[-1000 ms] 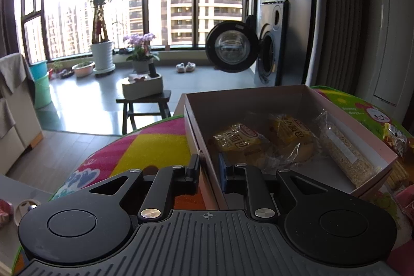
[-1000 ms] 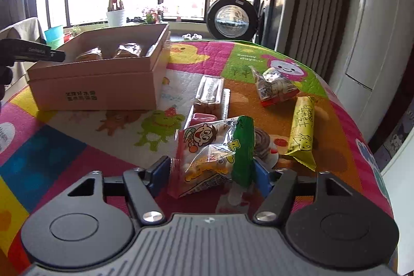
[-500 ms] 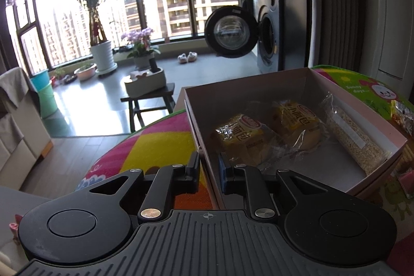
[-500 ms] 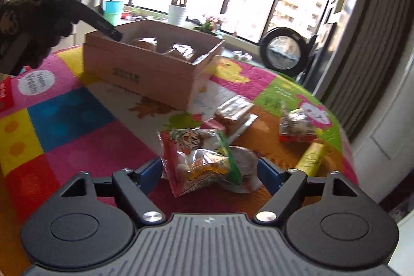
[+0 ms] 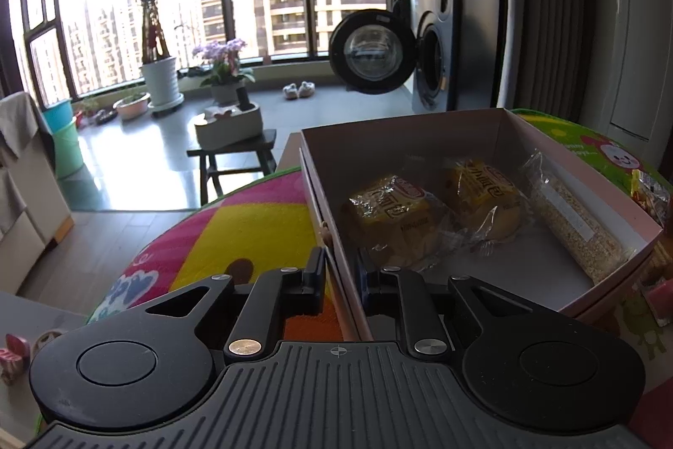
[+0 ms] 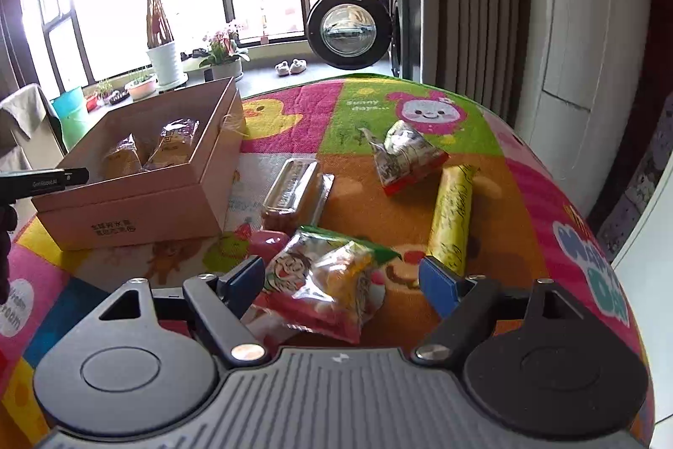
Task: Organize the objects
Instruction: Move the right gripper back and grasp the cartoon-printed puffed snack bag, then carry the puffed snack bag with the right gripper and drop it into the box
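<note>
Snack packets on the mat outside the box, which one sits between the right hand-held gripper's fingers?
The red and green snack bag, lying between the open fingers. The yellow tube packet, silver pouch and clear tray lie farther off.

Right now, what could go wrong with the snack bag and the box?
The right gripper is open around the snack bag, not squeezing it; the slippery bag might slide away when the fingers close. The left gripper pinches only the thin wall of the box, so that wall may bend or the box could tip.
</note>
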`<control>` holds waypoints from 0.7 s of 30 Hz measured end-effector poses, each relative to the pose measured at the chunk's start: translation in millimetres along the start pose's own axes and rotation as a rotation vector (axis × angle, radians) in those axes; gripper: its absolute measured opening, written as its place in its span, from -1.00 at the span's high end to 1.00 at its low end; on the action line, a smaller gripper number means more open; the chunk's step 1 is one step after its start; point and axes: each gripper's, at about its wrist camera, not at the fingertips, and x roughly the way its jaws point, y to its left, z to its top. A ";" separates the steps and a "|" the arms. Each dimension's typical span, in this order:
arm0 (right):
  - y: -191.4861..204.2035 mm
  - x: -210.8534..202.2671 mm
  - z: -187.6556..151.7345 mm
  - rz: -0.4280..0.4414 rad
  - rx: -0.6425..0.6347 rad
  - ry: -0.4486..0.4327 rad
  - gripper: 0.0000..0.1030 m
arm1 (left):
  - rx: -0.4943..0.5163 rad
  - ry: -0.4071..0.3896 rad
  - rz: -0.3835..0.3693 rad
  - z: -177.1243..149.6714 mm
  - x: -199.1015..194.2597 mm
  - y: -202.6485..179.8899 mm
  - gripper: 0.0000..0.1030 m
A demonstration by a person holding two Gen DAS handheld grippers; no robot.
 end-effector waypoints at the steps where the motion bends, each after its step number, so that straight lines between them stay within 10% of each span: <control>1: 6.5 7.7 2.6 -0.017 -0.025 0.021 -0.57 | -0.005 0.006 0.007 -0.5 0.2 -1.0 0.68; 4: 9.9 15.2 2.7 -0.023 -0.029 0.050 -0.17 | -0.018 0.014 0.011 -1.2 -0.9 -0.5 0.70; 12: -3.5 -30.9 14.3 0.035 0.031 0.036 -0.06 | -0.032 0.012 -0.001 -0.9 -2.8 1.5 0.68; 21: 20.4 -171.6 168.6 0.343 0.023 -0.330 -0.06 | -0.082 0.037 -0.008 -0.9 -2.4 3.1 0.68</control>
